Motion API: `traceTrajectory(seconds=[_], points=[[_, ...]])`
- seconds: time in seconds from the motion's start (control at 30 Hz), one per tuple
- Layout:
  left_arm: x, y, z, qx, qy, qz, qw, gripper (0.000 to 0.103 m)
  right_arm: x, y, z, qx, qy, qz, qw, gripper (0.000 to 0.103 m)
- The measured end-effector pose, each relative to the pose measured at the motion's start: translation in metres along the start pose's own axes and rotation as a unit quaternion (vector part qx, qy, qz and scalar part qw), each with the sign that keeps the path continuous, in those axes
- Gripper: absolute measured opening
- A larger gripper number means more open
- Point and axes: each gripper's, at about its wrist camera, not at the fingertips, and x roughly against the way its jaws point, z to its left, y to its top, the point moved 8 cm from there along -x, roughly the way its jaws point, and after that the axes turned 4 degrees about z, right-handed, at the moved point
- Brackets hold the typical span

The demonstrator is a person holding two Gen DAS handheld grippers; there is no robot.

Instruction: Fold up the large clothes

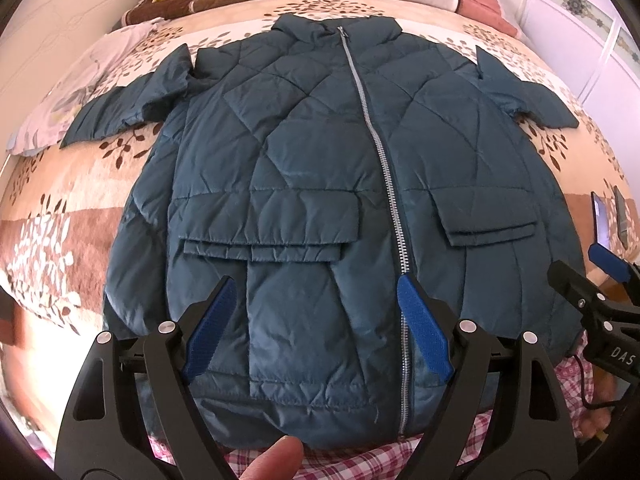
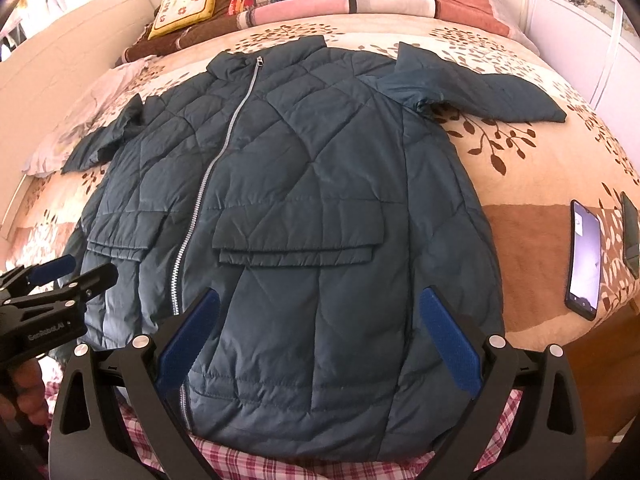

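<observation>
Dark teal quilted zip-up jacket point(image 1: 320, 168): spread flat, front up, sleeves out, on the leaf-patterned bed point(image 1: 60, 208) | left tool point(image 1: 316, 304) and right tool point(image 2: 320, 320): both released, hovering over hem, grasping nothing | progress: no fold made; all folding remains

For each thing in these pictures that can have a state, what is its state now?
jacket: spread flat, front up, not folded
zipper: closed
sleeves: stretched out sideways
pocket flaps: lying down
phone: screen lit, face up
left gripper: open, holding nothing
right gripper: open, holding nothing
</observation>
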Motion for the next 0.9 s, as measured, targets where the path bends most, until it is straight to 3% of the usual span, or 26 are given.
traceTrajectory(seconds=[0.17,0.4,0.57,0.77,0.9], points=[[0.000,0.007,0.000,-0.003,0.007,-0.002,1.0000,0.082,0.001,0.006,0.000,0.004,0.012,-0.005,1.000,0.096],[0.001,0.023,0.005,0.003,0.013,-0.010,0.9999,0.082,0.003,0.041,-0.026,0.000,0.014,-0.028,1.000,0.096],[0.001,0.035,0.012,0.011,0.018,-0.017,0.9996,0.082,0.004,0.076,-0.063,-0.024,0.011,-0.051,0.998,0.093],[-0.002,0.052,0.021,0.020,0.030,-0.026,0.9990,0.082,-0.010,0.111,-0.117,-0.087,0.013,-0.040,0.995,0.090],[-0.005,0.065,0.025,0.024,0.034,-0.032,0.9986,0.082,-0.024,0.123,-0.141,-0.102,-0.015,-0.032,0.994,0.090]])
